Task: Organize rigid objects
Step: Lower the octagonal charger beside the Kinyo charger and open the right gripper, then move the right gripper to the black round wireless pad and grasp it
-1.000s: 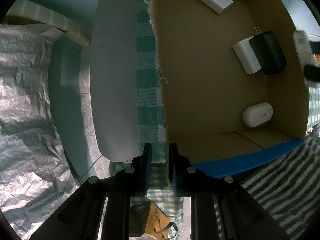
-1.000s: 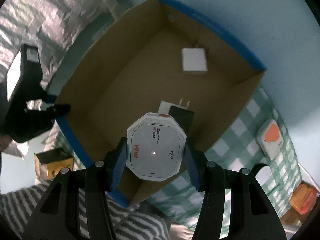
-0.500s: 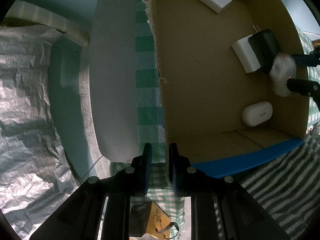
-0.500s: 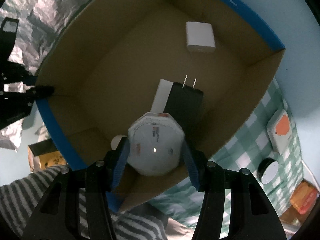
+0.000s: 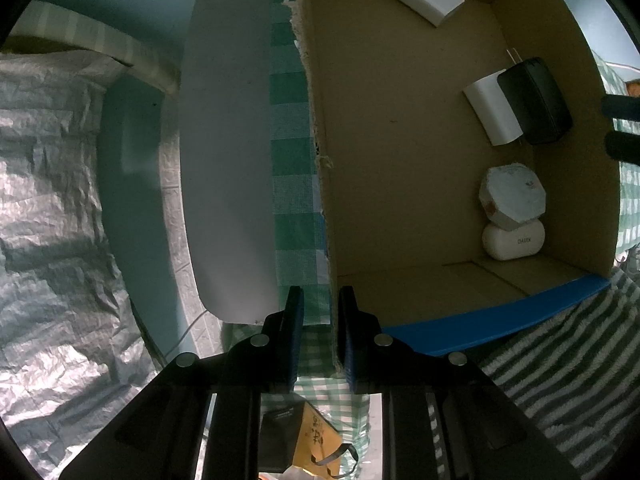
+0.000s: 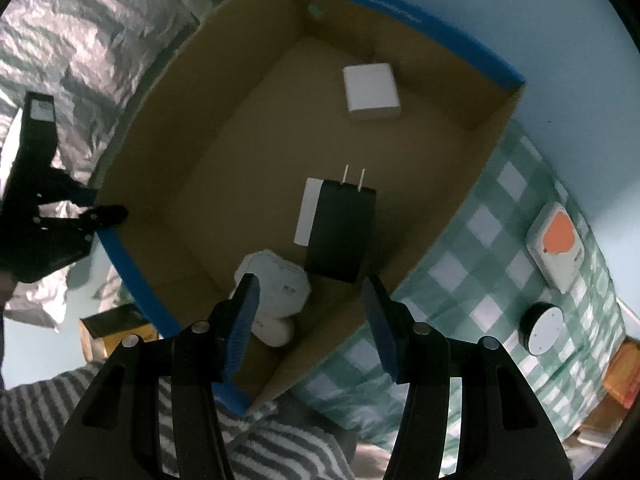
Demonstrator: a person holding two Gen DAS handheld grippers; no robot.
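The right hand-held gripper (image 6: 310,312) hangs apart and empty over the flat-lying octagonal box (image 6: 276,286), which shows no long axis

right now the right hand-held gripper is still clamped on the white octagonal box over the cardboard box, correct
Not quite. The right hand-held gripper is open and empty; the white octagonal box already lies inside the cardboard box, resting on a white oval case. Both wrist views show it.

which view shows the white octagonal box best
The left wrist view: the octagonal box lies in full sight inside the cardboard box, leaning on the white oval case. In the right wrist view the right gripper, open, has a finger covering part of it.
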